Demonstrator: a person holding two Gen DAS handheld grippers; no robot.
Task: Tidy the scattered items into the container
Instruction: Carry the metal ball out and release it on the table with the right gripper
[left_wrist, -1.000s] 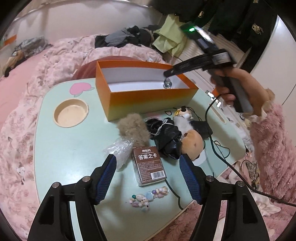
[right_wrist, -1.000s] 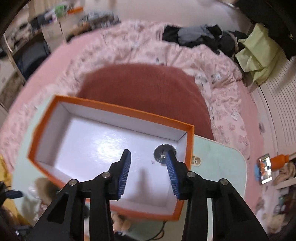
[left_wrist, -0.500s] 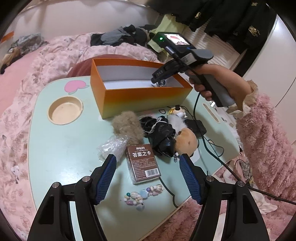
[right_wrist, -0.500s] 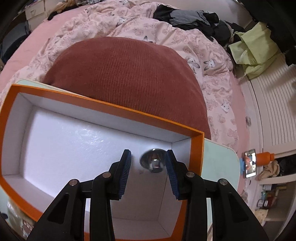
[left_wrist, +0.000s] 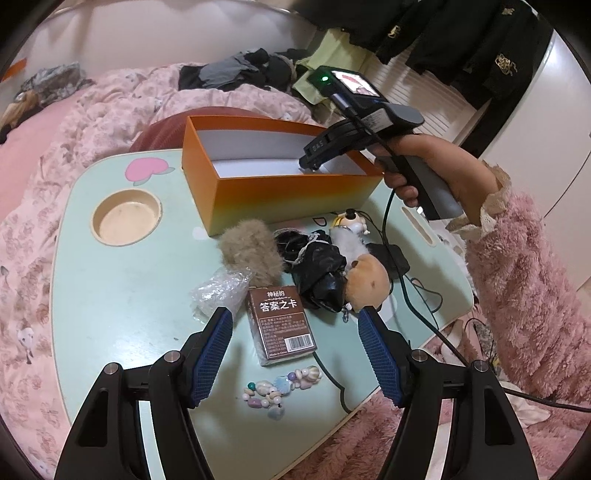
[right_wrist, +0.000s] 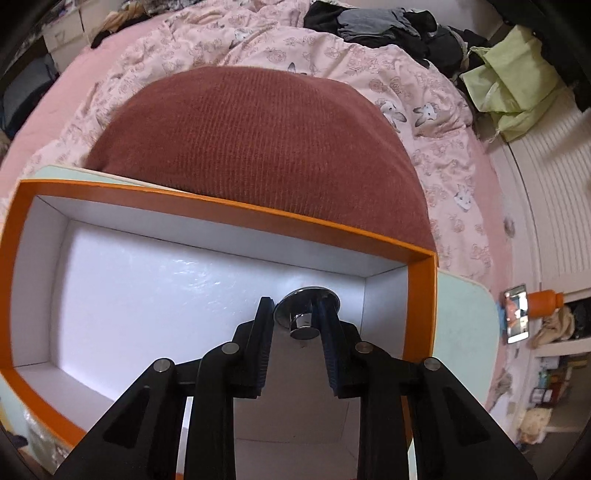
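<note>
Right wrist view: right gripper clamped on shiny metal knob, low inside orange box.
Left gripper: fingers apart, hovering above card box.

My left gripper has black plastic arms with triangular cut-outs, round silver screws at the joints, and blue ribbed pads. My right gripper is built the same: black arms, silver screws, dark blue ribbed pads. From the left view, it carries a small screen with a green light beside it, a grey handle, and a black cable trailing from it. My right hand comes out of a fluffy pink sleeve with a cream lace cuff.
</note>
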